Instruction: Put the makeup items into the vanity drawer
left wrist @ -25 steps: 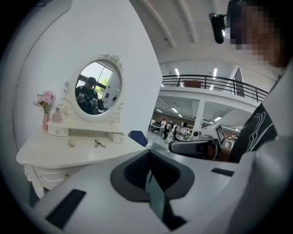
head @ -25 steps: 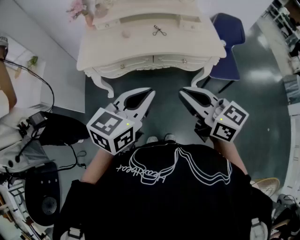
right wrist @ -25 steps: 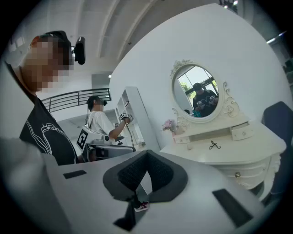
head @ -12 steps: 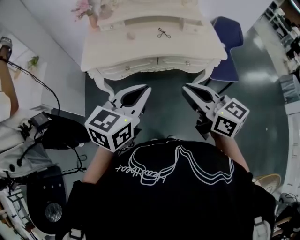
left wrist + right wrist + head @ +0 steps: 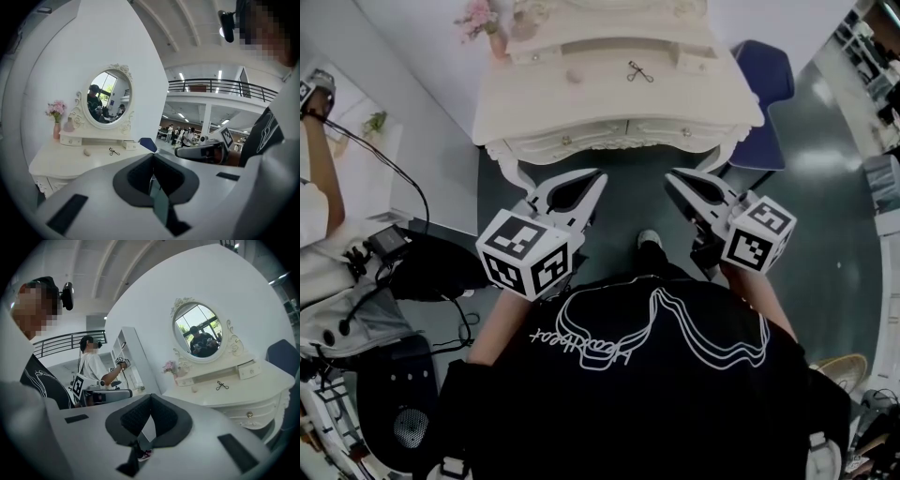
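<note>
A cream vanity table [image 5: 525, 103] stands ahead of me with both front drawers [image 5: 572, 141] closed. On its top lie a black eyelash curler [image 5: 639, 71] and a small round pinkish item [image 5: 574, 75]. The same curler [image 5: 114, 151] and curler [image 5: 222, 386] show small in both gripper views. My left gripper [image 5: 600, 175] and right gripper [image 5: 669, 178] hang side by side in the air short of the table's front edge. Both are shut with nothing in them. Each points nearly level toward the vanity.
An oval mirror [image 5: 108, 101] and a pink flower vase [image 5: 492, 23] stand at the vanity's back. A blue chair [image 5: 764, 84] sits to its right. Cables and black gear [image 5: 403, 262] lie on the floor at the left, where a person in white [image 5: 91, 366] stands.
Both grippers have drifted a little forward toward the vanity, which now sits lower and further right in the head view. A shoe has stepped into view between the grippers.
</note>
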